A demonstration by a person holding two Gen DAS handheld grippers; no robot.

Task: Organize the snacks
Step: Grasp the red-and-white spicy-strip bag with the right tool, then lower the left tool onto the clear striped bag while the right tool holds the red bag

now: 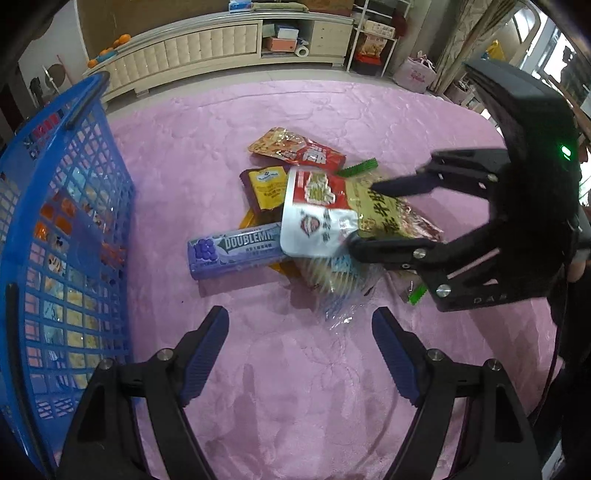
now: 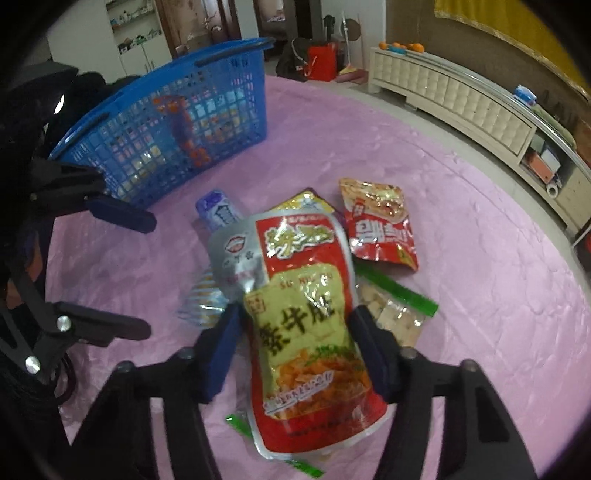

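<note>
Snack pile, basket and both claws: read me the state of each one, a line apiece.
Left claw: open, empty, above the pink cover.
Right claw: pads either side of the red and yellow pouch; grip not confirmed.
Blue basket: upright, already holding snacks.
Doublemint gum pack: flat, partly under the pile.
Small red packet: flat, sealed, beside the pile.

Pink plush cover (image 1: 303,369) underfoot, embossed with a faint floral pattern, filling most of both views. At twelve o'clock in the left wrist view, a long cream cabinet (image 1: 207,48) with tufted panels and open shelves holding boxes (image 1: 284,37); oranges (image 1: 122,40) on its top toward ten o'clock. At two o'clock, patterned curtains (image 1: 465,40) beside a bright window (image 1: 532,26). Pale floor (image 2: 354,88) beyond the cover's edge, soft daylight overall.
</note>
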